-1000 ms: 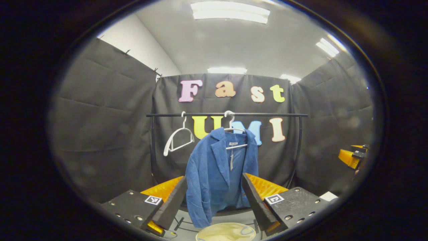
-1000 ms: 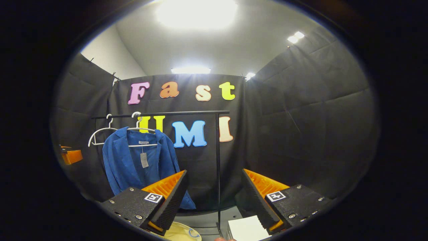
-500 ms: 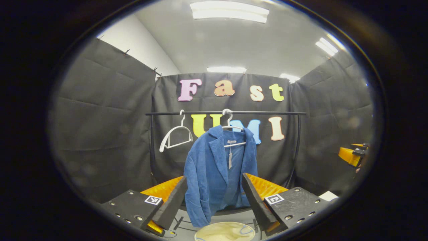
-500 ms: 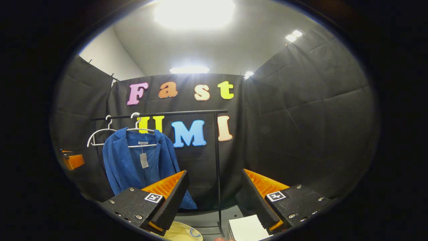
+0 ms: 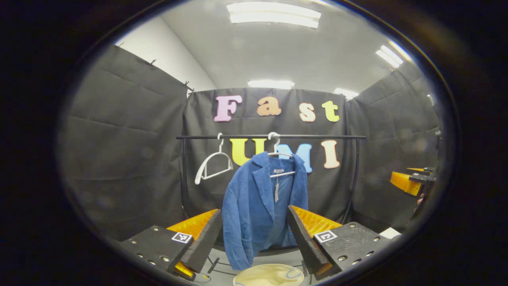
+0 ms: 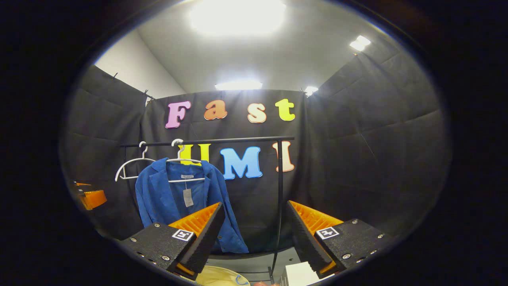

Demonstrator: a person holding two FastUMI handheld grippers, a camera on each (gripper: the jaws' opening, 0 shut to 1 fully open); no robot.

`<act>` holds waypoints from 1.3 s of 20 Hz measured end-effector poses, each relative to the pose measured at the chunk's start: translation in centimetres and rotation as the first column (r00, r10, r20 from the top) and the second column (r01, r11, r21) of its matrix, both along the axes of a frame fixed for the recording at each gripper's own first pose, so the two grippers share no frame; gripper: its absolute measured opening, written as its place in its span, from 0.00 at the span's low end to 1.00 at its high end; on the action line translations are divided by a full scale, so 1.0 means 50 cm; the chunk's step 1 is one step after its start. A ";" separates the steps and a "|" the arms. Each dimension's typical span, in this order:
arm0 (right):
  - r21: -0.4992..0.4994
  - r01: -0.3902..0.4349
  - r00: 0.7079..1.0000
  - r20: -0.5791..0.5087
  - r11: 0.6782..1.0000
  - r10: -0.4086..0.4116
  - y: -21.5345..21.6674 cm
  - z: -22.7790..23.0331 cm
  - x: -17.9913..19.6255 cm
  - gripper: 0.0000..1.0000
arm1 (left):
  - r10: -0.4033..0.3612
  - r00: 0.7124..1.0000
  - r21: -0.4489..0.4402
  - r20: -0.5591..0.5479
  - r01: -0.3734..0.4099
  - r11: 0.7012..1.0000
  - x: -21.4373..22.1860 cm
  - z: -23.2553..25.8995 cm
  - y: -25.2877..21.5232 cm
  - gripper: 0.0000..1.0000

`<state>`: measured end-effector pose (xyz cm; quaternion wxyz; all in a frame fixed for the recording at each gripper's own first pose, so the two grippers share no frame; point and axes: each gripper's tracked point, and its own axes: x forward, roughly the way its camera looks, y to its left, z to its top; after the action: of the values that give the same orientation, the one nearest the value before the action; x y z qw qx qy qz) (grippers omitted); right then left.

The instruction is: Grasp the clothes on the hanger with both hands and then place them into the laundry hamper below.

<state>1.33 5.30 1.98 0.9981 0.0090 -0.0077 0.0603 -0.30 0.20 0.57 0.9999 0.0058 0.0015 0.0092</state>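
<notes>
Since a second ago, both views have shifted slightly: in the right gripper view the jacket (image 6: 178, 198) sits a little farther toward centre and lower, and in the left gripper view the far gripper at the right edge has moved up a touch. Blue jacket, of ribbed, corduroy-like cloth with lapels and a hanging tag, hangs on a white hanger (image 5: 279, 159) from a black rail (image 5: 270, 136); its long axis runs vertically. In the left gripper view it occupies the centre of the frame, directly ahead between the fingers and well apart from them. In the right gripper view it lies at lower left, off the gripper's axis. By this judgement the left gripper (image 5: 254, 234) is the better aligned, and the right gripper (image 6: 256, 232) needs to swing toward frame left before closing in. Both grippers stand with jaws spread wide, holding nothing. A second, bare white hanger (image 5: 212, 165) hangs tilted beside the jacket. Below the jacket, at the bottom centre of the left gripper view, shows the pale round rim of the hamper (image 5: 268, 274). A white box (image 6: 297, 274) sits at the bottom edge of the right gripper view.
</notes>
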 end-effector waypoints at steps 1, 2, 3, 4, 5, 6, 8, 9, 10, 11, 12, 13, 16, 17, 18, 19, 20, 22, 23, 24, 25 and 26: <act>0.001 -0.017 1.000 0.004 1.000 0.017 0.018 0.011 0.009 0.96 | 0.005 1.000 0.001 0.004 -0.005 1.000 0.005 0.009 0.005 0.94; 0.006 -0.034 0.999 0.003 0.999 0.034 0.034 0.017 0.019 0.96 | 0.009 1.000 0.000 0.011 -0.009 1.000 0.013 0.019 0.008 0.94; 0.012 -0.053 0.999 -0.006 0.999 0.053 0.050 0.021 0.031 0.96 | 0.014 1.000 -0.002 0.015 -0.014 1.000 0.021 0.029 0.010 0.94; 0.017 -0.072 0.997 -0.018 0.997 0.072 0.064 0.023 0.043 0.96 | 0.020 1.000 -0.005 0.020 -0.020 1.000 0.032 0.037 0.012 0.94; 0.021 -0.088 0.996 -0.023 0.996 0.088 0.075 0.026 0.055 0.96 | 0.027 0.999 -0.007 0.023 -0.027 1.000 0.043 0.045 0.011 0.94; 0.024 -0.103 0.994 -0.030 0.994 0.104 0.083 0.025 0.070 0.96 | 0.034 0.999 -0.007 0.025 -0.034 0.999 0.058 0.049 0.010 0.94; 0.053 -0.129 0.989 -0.064 0.990 0.132 0.099 0.009 0.102 0.96 | 0.052 0.999 -0.005 0.011 -0.052 0.999 0.092 0.045 0.006 0.94; 0.072 -0.143 0.986 -0.080 0.987 0.149 0.107 0.000 0.120 0.94 | 0.061 0.998 -0.008 0.001 -0.061 0.998 0.109 0.040 0.001 0.94; 0.087 -0.153 0.983 -0.089 0.984 0.161 0.112 -0.008 0.144 0.96 | 0.071 0.997 -0.013 -0.010 -0.071 0.997 0.125 0.032 -0.004 0.94; 0.094 -0.162 0.981 -0.093 0.982 0.170 0.115 -0.013 0.168 0.96 | 0.082 0.996 -0.020 -0.022 -0.082 0.996 0.143 0.025 -0.009 0.94; 0.097 -0.167 0.979 -0.105 0.981 0.177 0.118 -0.025 0.193 0.95 | 0.093 0.995 -0.029 -0.040 -0.094 0.995 0.159 0.014 -0.015 0.94; 0.103 -0.178 0.975 -0.118 0.979 0.190 0.121 -0.033 0.219 0.95 | 0.099 0.994 -0.040 -0.051 -0.101 0.994 0.174 0.006 -0.023 0.94; 0.136 -0.223 0.958 -0.154 0.965 0.243 0.145 -0.062 0.287 0.95 | 0.122 0.989 -0.063 -0.083 -0.127 0.990 0.219 -0.014 -0.041 0.94; 0.149 -0.240 0.950 -0.167 0.959 0.264 0.153 -0.072 0.307 0.95 | 0.140 0.986 -0.058 -0.088 -0.145 0.988 0.235 -0.019 -0.042 0.94; 0.163 -0.260 0.942 -0.176 0.952 0.287 0.163 -0.082 0.325 0.95 | 0.160 0.983 -0.049 -0.089 -0.164 0.985 0.251 -0.022 -0.045 0.94; 0.176 -0.281 0.932 -0.185 0.943 0.312 0.173 -0.092 0.344 0.95 | 0.179 0.979 -0.039 -0.093 -0.184 0.982 0.267 -0.024 -0.047 0.94; 0.186 -0.302 0.922 -0.195 0.935 0.336 0.182 -0.104 0.360 0.95 | 0.197 0.976 -0.030 -0.096 -0.200 0.979 0.279 -0.024 -0.051 0.94; 0.198 -0.329 0.908 -0.201 0.923 0.367 0.195 -0.121 0.396 0.95 | 0.230 0.968 -0.021 -0.100 -0.234 0.972 0.306 -0.025 -0.060 0.94; 0.207 -0.347 0.900 -0.203 0.915 0.387 0.203 -0.128 0.413 0.95 | 0.247 0.964 -0.021 -0.101 -0.251 0.968 0.318 -0.025 -0.061 0.94; 0.220 -0.360 0.890 -0.210 0.907 0.404 0.212 -0.137 0.426 0.95 | 0.263 0.959 -0.024 -0.106 -0.267 0.963 0.334 -0.031 -0.064 0.94; 0.239 -0.374 0.881 -0.212 0.896 0.424 0.222 -0.142 0.440 0.95 | 0.270 0.958 -0.037 -0.100 -0.275 0.961 0.347 -0.034 -0.069 0.94; 0.258 -0.386 0.871 -0.214 0.886 0.442 0.233 -0.148 0.452 0.95 | 0.274 0.956 -0.053 -0.104 -0.281 0.958 0.362 -0.040 -0.075 0.94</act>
<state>23.95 16.94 -5.41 0.9470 0.1221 0.1223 0.2707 17.79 -3.57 -1.42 0.9872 -0.0279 0.0502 0.1491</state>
